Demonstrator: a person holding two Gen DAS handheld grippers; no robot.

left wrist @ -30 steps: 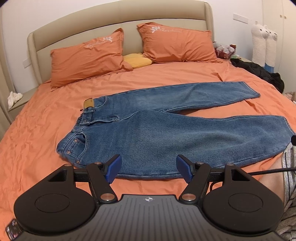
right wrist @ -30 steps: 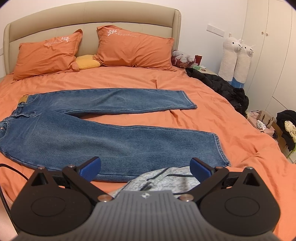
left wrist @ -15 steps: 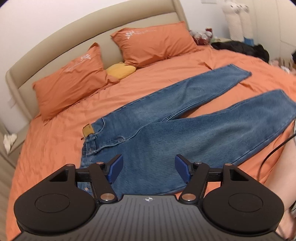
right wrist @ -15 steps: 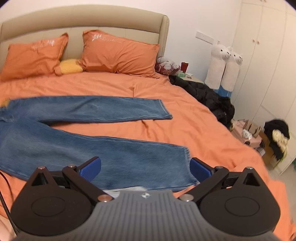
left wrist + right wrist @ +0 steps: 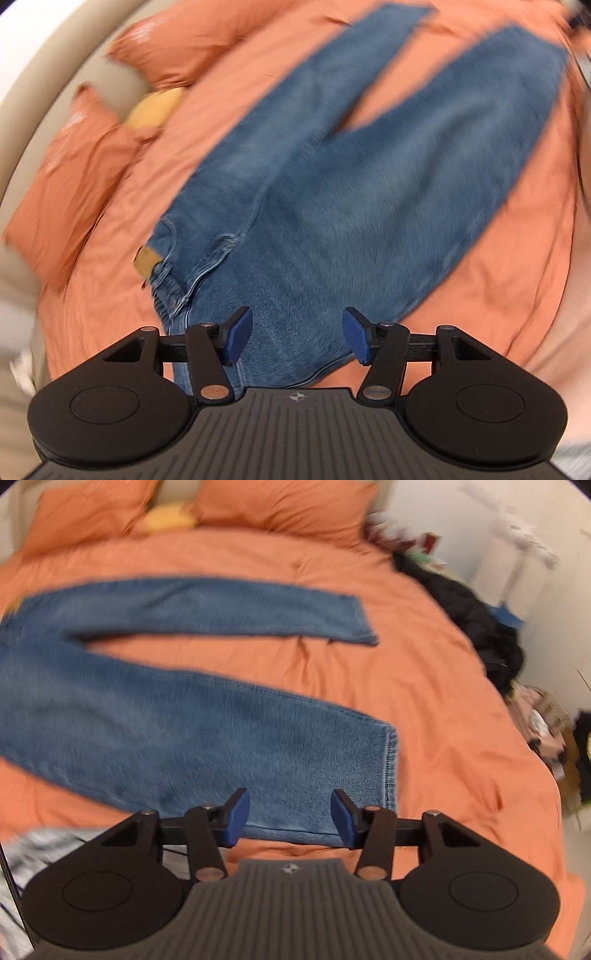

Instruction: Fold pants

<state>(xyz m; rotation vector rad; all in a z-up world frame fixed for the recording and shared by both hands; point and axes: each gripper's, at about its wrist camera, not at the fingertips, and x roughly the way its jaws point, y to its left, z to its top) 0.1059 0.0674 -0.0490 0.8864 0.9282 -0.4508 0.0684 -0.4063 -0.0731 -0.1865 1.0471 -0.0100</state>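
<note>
Within the last second both grippers had dropped closer to the jeans (image 5: 332, 192) spread flat on the orange bed (image 5: 443, 672). The left gripper (image 5: 296, 340), jaws spread, hung over the waist at 6 o'clock; the right gripper (image 5: 290, 821), jaws spread too, had narrowed over the near hem (image 5: 384, 771). A first grasp looked imminent.

Matt blue denim pants (image 5: 332, 206) on wrinkled cloth sheet (image 5: 436, 686)

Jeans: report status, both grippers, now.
Left gripper open, over waist. Right gripper open, over near leg's hem. Jeans flat, unfolded. Nothing blocking.
</note>
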